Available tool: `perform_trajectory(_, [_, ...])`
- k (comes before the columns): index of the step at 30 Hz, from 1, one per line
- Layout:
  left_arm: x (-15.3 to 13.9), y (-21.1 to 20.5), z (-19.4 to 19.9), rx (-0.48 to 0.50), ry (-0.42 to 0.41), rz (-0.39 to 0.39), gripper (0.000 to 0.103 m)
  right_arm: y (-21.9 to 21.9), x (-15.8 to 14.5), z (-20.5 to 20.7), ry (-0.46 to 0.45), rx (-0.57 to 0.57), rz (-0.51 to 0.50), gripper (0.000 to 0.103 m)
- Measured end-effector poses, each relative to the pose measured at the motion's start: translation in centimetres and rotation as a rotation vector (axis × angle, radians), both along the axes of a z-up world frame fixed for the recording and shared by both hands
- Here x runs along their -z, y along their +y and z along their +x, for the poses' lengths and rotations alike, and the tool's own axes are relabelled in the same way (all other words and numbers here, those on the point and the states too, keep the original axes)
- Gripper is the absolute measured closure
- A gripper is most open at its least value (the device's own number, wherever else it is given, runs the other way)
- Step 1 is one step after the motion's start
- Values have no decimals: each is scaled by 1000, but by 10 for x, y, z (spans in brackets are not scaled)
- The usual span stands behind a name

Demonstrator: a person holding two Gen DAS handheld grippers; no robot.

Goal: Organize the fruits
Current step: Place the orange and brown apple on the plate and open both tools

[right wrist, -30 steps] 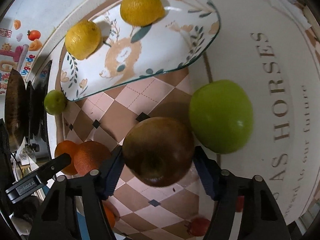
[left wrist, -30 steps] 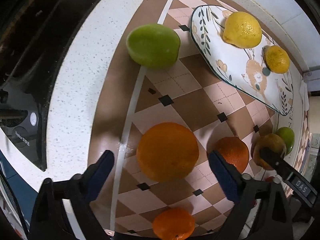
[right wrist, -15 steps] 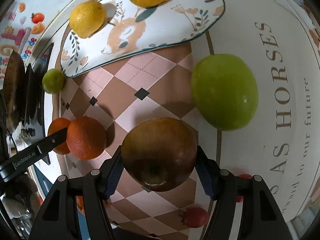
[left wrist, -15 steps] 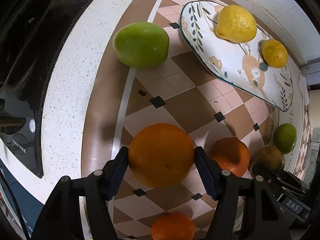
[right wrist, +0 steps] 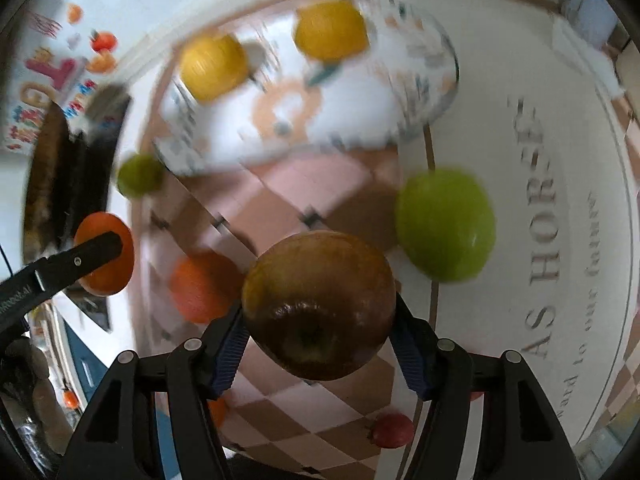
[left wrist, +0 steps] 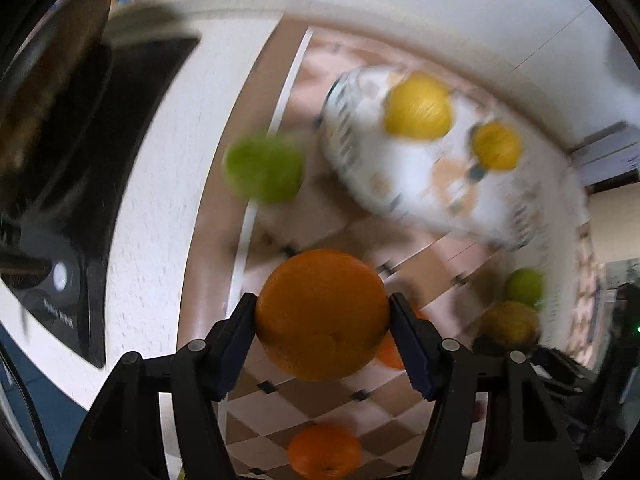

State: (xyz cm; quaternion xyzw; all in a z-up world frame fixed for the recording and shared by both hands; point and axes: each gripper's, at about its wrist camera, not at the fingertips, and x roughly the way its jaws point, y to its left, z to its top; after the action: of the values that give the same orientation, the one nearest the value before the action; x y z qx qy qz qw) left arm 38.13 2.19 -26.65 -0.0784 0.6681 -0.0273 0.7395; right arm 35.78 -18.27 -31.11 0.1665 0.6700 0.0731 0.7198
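Orange and round, the big orange sits squeezed between the pads of the left gripper, about half open, its jaws having just been closing onto it. It hangs above the checked mat. The right gripper pinches a brownish apple the same way, off the mat too. Just beside that apple lies a big green apple, and on its other side another orange. Farther off is the painted plate with two yellow lemons on it (everything back there looks smeary). A small green fruit rests near the plate's edge.
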Motion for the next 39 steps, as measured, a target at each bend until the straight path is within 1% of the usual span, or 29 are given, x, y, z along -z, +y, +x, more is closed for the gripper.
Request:
perform_trajectory(1, [-12, -4, 7, 6, -24, -18, 40, -1, -9, 9, -23, 6, 10, 35])
perform_trajectory(2, [-18, -5, 14, 12, -38, -27, 40, -2, -13, 18, -36, 7, 14, 35])
perform_trajectory(5, [-25, -11, 39, 35, -49, -41, 40, -2, -14, 44, -65, 7, 12, 35])
perform_trajectory(7, [-14, -13, 56, 47, -24, -52, 39, 5, -6, 66, -63, -1, 19, 35])
perform_trajectory(10, [11, -16, 84, 44, 46, -61, 40, 14, 8, 88, -48, -21, 31, 35])
perform_trajectory(14, [36, -15, 111, 28, 112, -48, 40, 29, 22, 105, -37, -48, 39, 35])
perform_trajectory(16, [42, -12, 117, 24, 130, -43, 39, 38, 31, 110, -27, -62, 42, 35])
perform_trajectory(19, [49, -12, 121, 18, 156, -57, 39, 45, 40, 114, -10, -78, 56, 35])
perform_trajectory(22, [56, -13, 124, 18, 181, -59, 39, 49, 42, 115, -7, -98, 59, 33])
perform_trajectory(23, [57, -14, 124, 18, 187, -56, 39, 49, 41, 115, -4, -101, 67, 31])
perform_trajectory(24, [59, -14, 124, 17, 193, -54, 39, 49, 41, 116, -3, -104, 77, 26])
perform_trajectory(26, [61, -17, 128, 18, 186, -48, 39, 49, 37, 116, -3, -114, 76, 19])
perform_trajectory(28, [61, -18, 129, 19, 188, -47, 39, 46, 34, 114, -6, -119, 73, 19])
perform_trajectory(30, [61, -17, 128, 17, 193, -59, 36, 42, 29, 112, -8, -113, 69, 19])
perform_trajectory(32, [62, -19, 130, 8, 179, -72, 19, 36, 22, 109, -20, -106, 49, 19])
perform_trajectory(34, [53, -16, 127, 13, 152, -61, 17, 31, 14, 105, -37, -100, 19, 14])
perform_trajectory(35, [50, -16, 126, 17, 145, -55, 16, 28, 9, 102, -48, -95, -13, 7])
perform_trajectory(39, [32, -16, 115, 35, 100, -17, 13, 20, -9, 91, -79, -80, -116, 7])
